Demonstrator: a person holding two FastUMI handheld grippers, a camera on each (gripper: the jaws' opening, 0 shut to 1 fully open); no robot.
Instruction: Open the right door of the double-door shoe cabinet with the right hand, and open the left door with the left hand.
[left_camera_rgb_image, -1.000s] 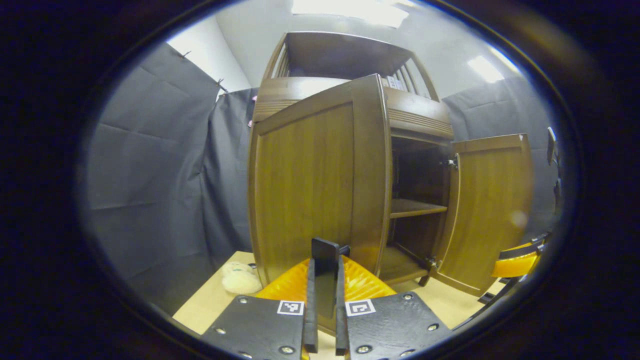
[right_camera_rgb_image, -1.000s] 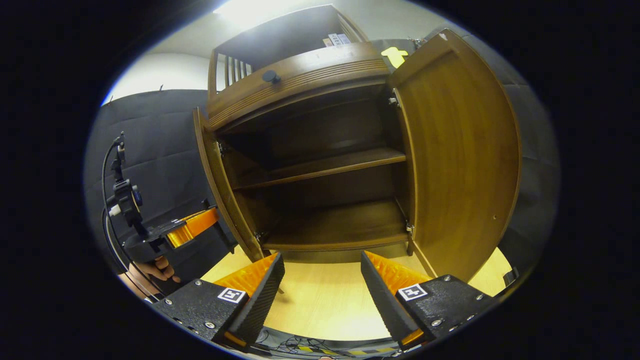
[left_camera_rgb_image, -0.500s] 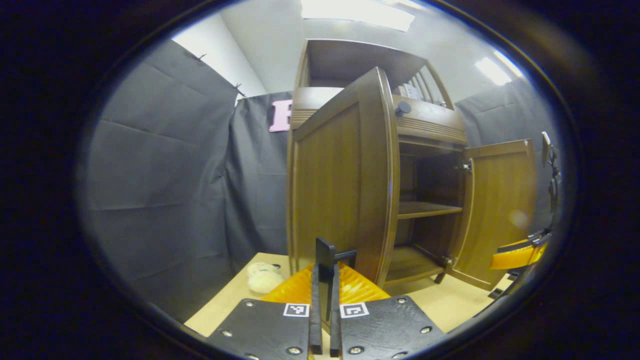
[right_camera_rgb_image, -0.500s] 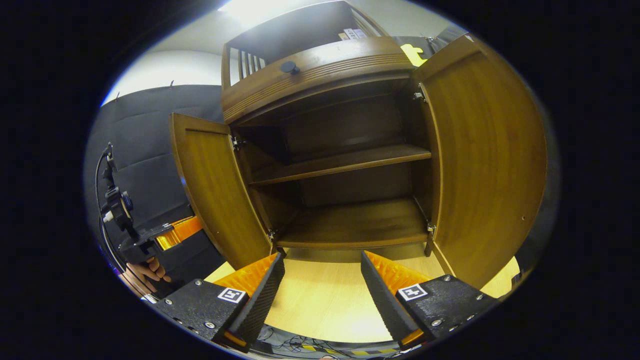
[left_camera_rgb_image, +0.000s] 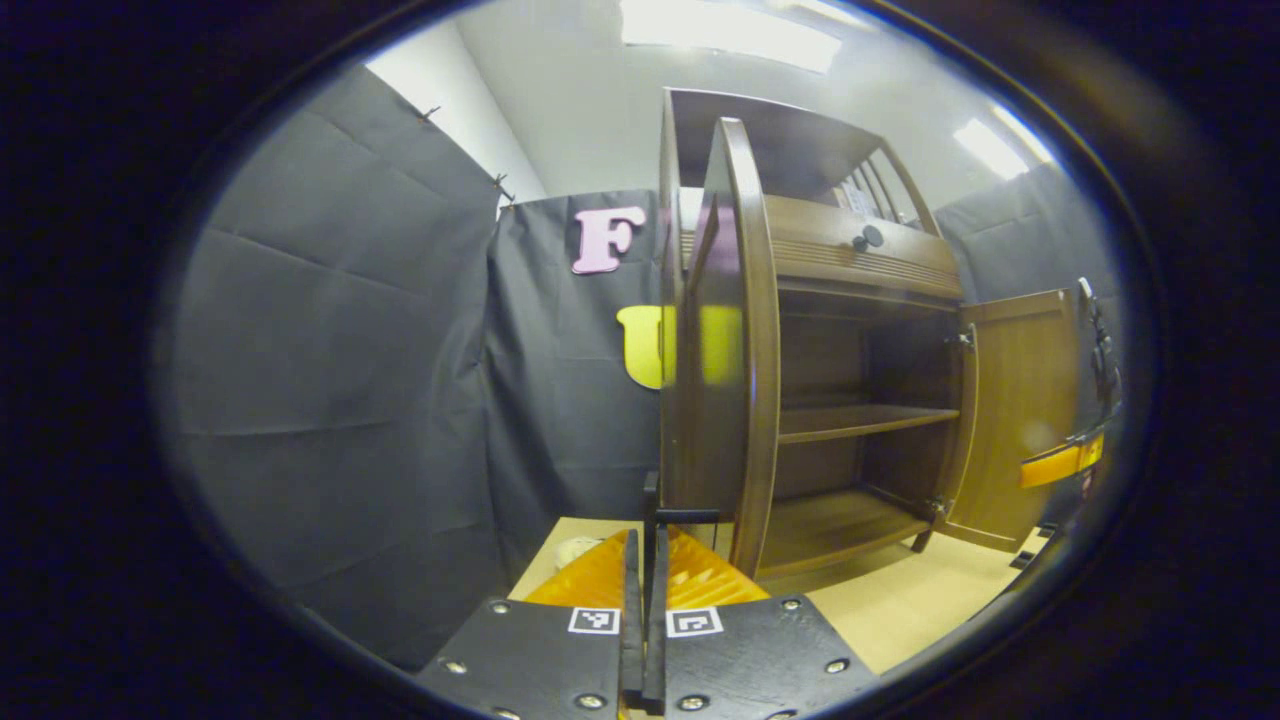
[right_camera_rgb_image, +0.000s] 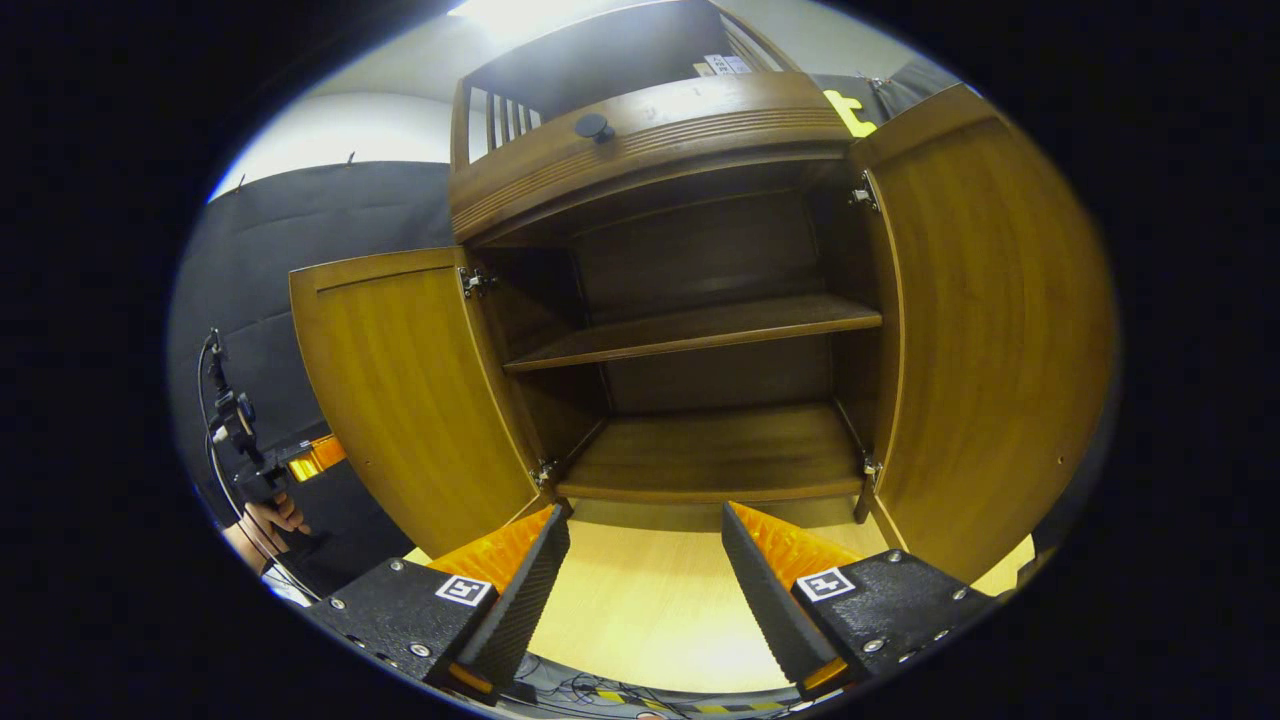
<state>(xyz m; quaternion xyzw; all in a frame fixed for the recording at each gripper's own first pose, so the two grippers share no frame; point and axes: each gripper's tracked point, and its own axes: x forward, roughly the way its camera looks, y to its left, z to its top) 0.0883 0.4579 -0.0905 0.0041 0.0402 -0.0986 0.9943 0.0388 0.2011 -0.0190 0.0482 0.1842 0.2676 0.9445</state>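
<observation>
The brown wooden shoe cabinet stands with both doors open and its shelf bare. In the left gripper view the left door shows almost edge-on. My left gripper is shut on that door's dark handle at its lower edge. Farther right is the right door, swung out. In the right gripper view the left door and right door flank the inside. My right gripper hangs open before the cabinet's base, touching nothing. The left gripper and a hand sit beyond the left door.
The cabinet stands on a light wooden surface. A drawer front with a dark knob runs above the doors. A pale fluffy thing lies by the cabinet's left side. Black cloth walls close in behind and to the left. The right gripper shows by the right door.
The left door has swung much wider, from half open to fully out, with my left gripper going along on its handle. The right gripper has stayed open and nearly still.
</observation>
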